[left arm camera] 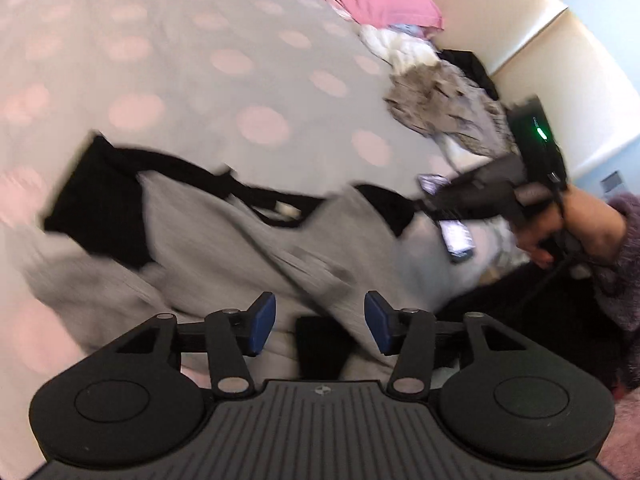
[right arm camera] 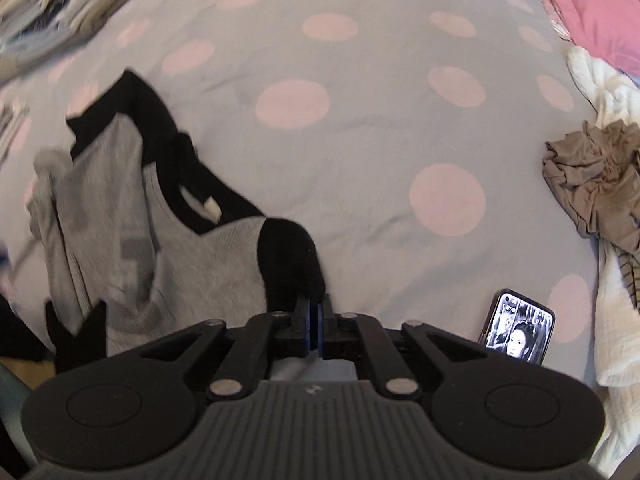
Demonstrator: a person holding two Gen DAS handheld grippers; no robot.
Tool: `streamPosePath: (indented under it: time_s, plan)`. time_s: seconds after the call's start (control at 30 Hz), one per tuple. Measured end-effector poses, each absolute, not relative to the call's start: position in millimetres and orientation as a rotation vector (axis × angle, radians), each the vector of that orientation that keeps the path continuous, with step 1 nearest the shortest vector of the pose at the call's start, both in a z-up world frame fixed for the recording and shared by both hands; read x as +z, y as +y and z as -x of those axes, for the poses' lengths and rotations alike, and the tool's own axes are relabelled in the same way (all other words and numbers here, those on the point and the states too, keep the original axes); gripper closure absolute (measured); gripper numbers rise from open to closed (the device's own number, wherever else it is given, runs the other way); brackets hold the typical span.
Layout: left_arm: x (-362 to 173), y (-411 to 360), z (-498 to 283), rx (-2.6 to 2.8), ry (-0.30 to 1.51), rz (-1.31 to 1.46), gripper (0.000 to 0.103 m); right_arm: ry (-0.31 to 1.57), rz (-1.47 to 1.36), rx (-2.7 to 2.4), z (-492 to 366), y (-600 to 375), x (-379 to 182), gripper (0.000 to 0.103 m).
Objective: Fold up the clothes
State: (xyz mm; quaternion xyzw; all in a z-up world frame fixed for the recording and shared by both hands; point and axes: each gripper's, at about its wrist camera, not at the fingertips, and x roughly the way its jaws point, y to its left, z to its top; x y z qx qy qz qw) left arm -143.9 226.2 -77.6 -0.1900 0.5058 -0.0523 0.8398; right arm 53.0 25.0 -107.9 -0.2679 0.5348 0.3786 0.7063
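Only the right view shows the phone [right arm camera: 520, 326] and a stack of folded clothes [right arm camera: 68, 4] at the bed's [right arm camera: 360, 140] far corner. Only the left view shows the person's hand [left arm camera: 560, 224]. The grey and black shirt [right arm camera: 168, 252] lies crumpled on the bed. The right tongs [right arm camera: 314, 312] pinch its black sleeve. The left tongs [left arm camera: 320, 320] are apart and empty above it.

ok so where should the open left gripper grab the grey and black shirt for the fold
Take the far black sleeve, lying flat and spread on the bedspread. Come down from above at its outer edge, pinching the cuff end. The right gripper already pinches the opposite black shoulder, so the left gripper taking that sleeve would likely hold the shirt evenly at both sides.
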Motion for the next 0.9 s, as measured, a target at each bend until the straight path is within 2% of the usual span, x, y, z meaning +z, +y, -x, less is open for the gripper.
streamPosePath:
  time_s: [0.17,0.27,0.5,0.6,0.63,0.67,0.77,0.9]
  plan:
    - [-73,265,118,-0.013,1.069,0.249,0.056,1.165,0.624,0.854,-60,28,-97,0.089]
    - [-84,284,99,0.046,1.070,0.191,0.054,1.111,0.625,0.848,-70,32,-87,0.067]
    - [-132,309,74,0.071,1.123,0.392,0.053,1.221,0.502,0.824,-93,32,-114,0.066]
    - [-147,309,69,0.061,1.154,0.424,0.057,1.272,0.465,0.818,-96,28,-126,0.062]
    - [-151,308,68,0.055,1.161,0.424,0.062,1.293,0.446,0.817,-98,26,-130,0.062]
    - [-154,307,67,0.050,1.165,0.421,0.075,1.314,0.423,0.819,-99,24,-133,0.064]
    - [-150,305,69,0.045,1.137,0.397,0.098,1.353,0.343,0.852,-100,22,-134,0.095]
    - [-125,311,76,0.066,1.021,0.435,0.100,1.268,0.300,0.878,-97,23,-112,0.097]
